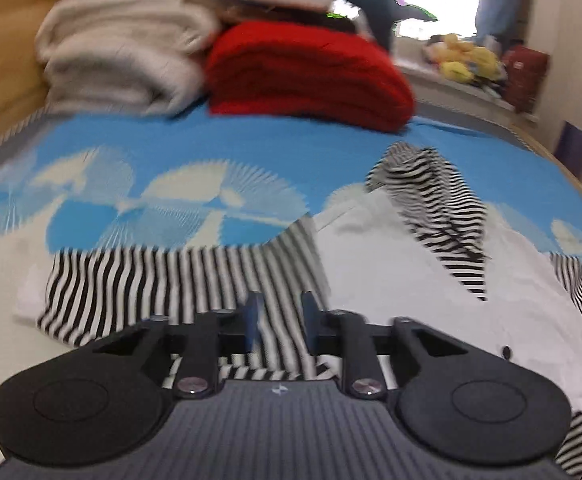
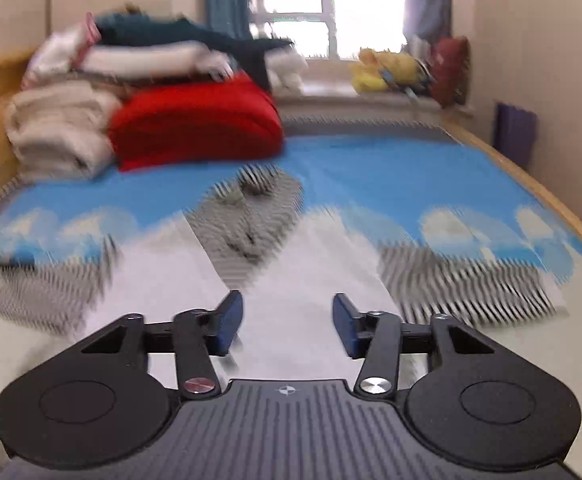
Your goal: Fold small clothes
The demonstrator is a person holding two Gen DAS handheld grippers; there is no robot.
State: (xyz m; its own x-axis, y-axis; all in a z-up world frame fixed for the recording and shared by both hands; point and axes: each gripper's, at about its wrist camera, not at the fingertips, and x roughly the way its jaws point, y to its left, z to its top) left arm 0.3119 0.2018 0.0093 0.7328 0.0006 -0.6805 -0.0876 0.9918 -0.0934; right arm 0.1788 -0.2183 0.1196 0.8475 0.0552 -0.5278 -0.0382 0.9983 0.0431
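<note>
Pinching the black-and-white striped fabric sleeve (image 1: 195, 280) at lower centre, the left gripper (image 1: 279, 316) is clamped for folding across the white garment body (image 1: 391, 280); the right gripper (image 2: 287, 326) stands apart, empty.

Bed (image 2: 391, 168), blue cloud sheet: striped-and-white garment (image 1: 371, 280) spread; red blanket (image 1: 303, 76), cream blanket (image 1: 119, 60) behind.

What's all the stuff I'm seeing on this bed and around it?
Striped garment: one, black-and-white stripes with white panels, spread on the near bed.
Bedsheet: one, blue with white clouds, covering the bed.
Red blanket: one, folded, far end.
Cream blanket: one, folded, left of the red.
Yellow plush toys: several, windowsill.
Window: one, bright, far wall.
Left gripper: black, striped cloth between its fingers.
Right gripper: black, open, empty.
</note>
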